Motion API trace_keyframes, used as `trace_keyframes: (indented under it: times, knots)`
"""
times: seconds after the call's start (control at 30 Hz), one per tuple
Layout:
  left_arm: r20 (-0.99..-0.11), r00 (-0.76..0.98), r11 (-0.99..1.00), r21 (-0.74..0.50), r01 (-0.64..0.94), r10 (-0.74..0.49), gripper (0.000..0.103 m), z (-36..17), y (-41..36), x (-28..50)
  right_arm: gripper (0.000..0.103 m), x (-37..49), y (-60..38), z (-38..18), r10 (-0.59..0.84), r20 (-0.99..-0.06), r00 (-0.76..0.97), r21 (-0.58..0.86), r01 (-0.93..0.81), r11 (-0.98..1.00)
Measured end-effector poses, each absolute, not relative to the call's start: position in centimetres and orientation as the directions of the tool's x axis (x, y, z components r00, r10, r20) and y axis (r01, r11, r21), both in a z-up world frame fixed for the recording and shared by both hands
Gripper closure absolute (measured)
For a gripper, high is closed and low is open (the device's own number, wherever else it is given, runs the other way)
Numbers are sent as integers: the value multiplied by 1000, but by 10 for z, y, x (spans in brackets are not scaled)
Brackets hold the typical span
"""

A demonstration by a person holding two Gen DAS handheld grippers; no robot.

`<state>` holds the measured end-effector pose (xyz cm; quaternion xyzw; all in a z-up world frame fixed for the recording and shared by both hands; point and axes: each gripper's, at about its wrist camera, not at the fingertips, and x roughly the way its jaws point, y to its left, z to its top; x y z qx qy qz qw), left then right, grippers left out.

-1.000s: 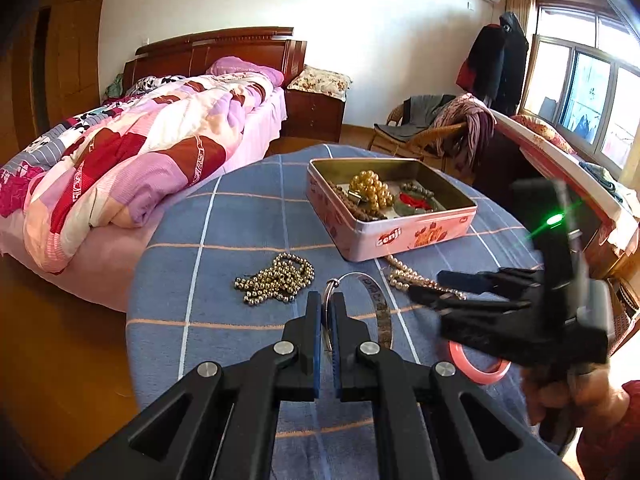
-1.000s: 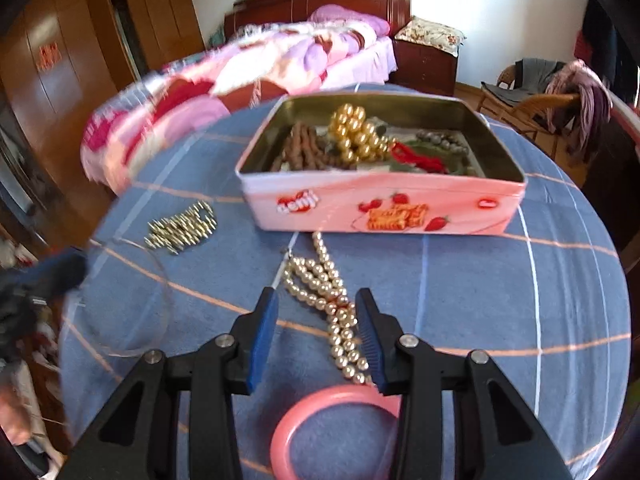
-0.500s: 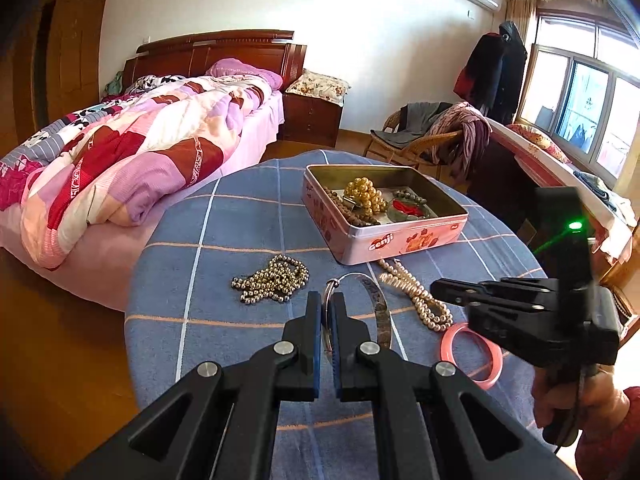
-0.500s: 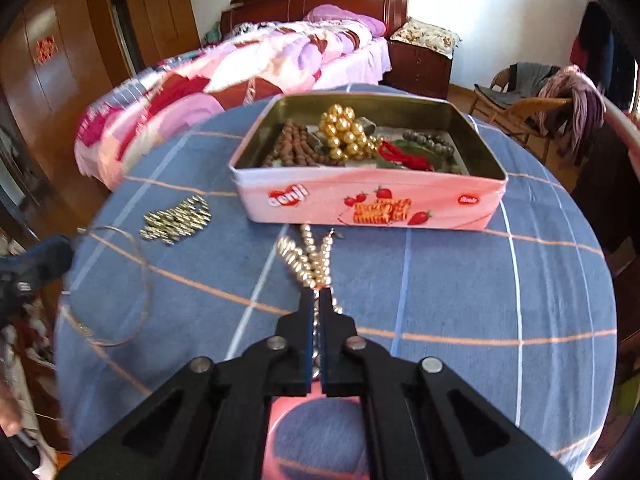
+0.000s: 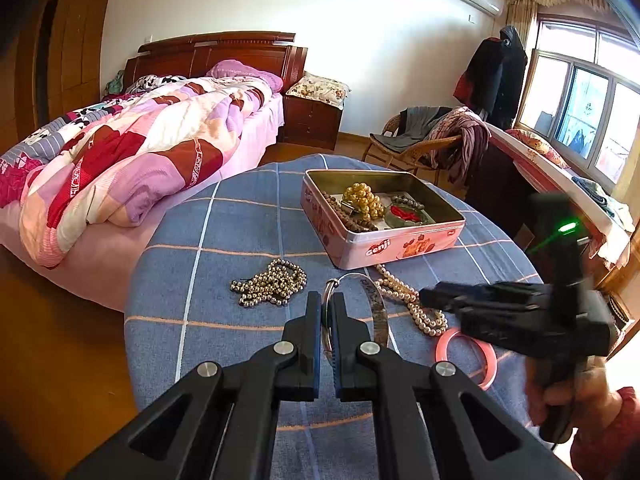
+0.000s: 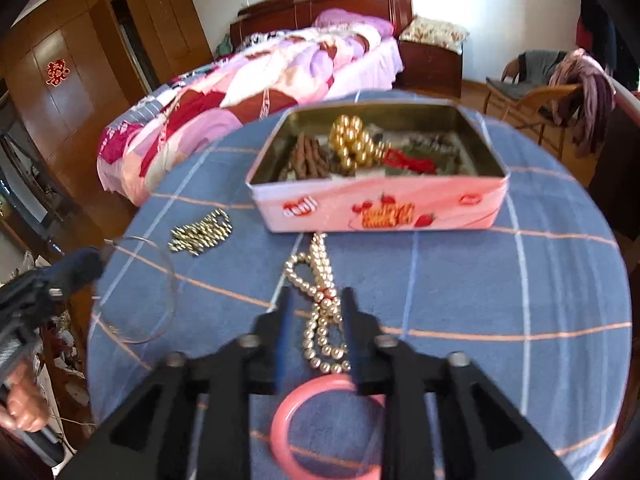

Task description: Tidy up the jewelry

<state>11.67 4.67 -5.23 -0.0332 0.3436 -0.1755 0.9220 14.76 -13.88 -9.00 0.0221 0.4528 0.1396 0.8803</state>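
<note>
My left gripper (image 5: 327,300) is shut on a thin silver hoop bangle (image 5: 378,312), held just above the blue checked tablecloth (image 5: 224,264). In the right wrist view the same hoop (image 6: 170,280) hangs from the left gripper's fingertips (image 6: 86,264). My right gripper (image 6: 316,306) hovers low over a pearl necklace (image 6: 320,276). Its jaws are opening, with the strand lying between them untouched. A pink bangle (image 6: 288,412) lies beneath the right gripper. Behind stands an open pink tin (image 6: 380,204) with gold beads, brown beads and a red piece inside.
A heap of silver bead chain (image 5: 272,284) lies left of the tin (image 5: 396,244). The round table's edge runs close on the left and front. A bed (image 5: 132,152) stands beyond on the left, a chair with clothes (image 5: 436,136) at the back right.
The right gripper closed down over the pearl necklace and then spread apart again, drifting slightly. The left gripper kept still with the hoop.
</note>
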Motion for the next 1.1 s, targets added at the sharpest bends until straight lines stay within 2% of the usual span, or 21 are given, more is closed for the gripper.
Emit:
trace_keyframes:
  times: [0.2, 0.33, 0.5, 0.53, 0.57, 0.6, 0.63, 0.67, 0.9, 0.93, 0.97, 1.0, 1.03, 1.1]
  knots:
    - [-614, 707, 935, -184, 302, -350, 102, -50, 47, 116, 71, 152, -127, -101, 215, -808, 549, 89, -248, 965]
    - [-619, 708, 938, -168, 304, -341, 102, -51, 46, 117, 84, 146, -119, -98, 151, -817, 557, -3, -266, 964]
    - [-692, 647, 945, -185, 270, -320, 101, -71, 56, 128, 88, 137, -125, -92, 184, -817, 547, 35, -271, 962]
    - [-699, 645, 948, -175, 267, -311, 94, -73, 56, 128, 88, 136, -126, -89, 200, -813, 547, 54, -270, 961]
    - [-710, 641, 952, -151, 265, -291, 75, -77, 56, 128, 90, 134, -127, -84, 224, -805, 550, 83, -270, 959]
    - [-718, 639, 956, -133, 263, -276, 62, -80, 57, 128, 94, 133, -128, -82, 244, -800, 549, 105, -272, 957]
    - [-725, 640, 960, -113, 255, -255, 41, -83, 57, 128, 94, 131, -131, -77, 269, -790, 551, 135, -272, 953]
    - [-726, 643, 963, -104, 248, -244, 35, -84, 58, 128, 94, 130, -132, -72, 284, -783, 554, 154, -269, 951]
    - [-793, 583, 978, -74, 195, -176, 36, -107, 60, 138, 94, 123, -141, -62, 398, -745, 535, 296, -269, 916]
    - [-799, 574, 979, -80, 188, -176, 46, -110, 61, 140, 94, 121, -142, -60, 423, -736, 529, 323, -274, 906]
    - [-795, 586, 982, -60, 181, -157, 66, -110, 61, 140, 94, 121, -142, -60, 445, -728, 522, 347, -279, 895]
    - [-812, 563, 981, -55, 187, -153, 81, -114, 61, 143, 94, 121, -140, -59, 456, -725, 517, 360, -281, 890]
    - [-822, 548, 981, -66, 182, -157, 89, -118, 62, 144, 94, 121, -139, -59, 469, -720, 511, 374, -283, 883]
    - [-815, 554, 980, -77, 185, -169, 93, -117, 63, 144, 94, 121, -139, -60, 489, -714, 502, 398, -284, 872]
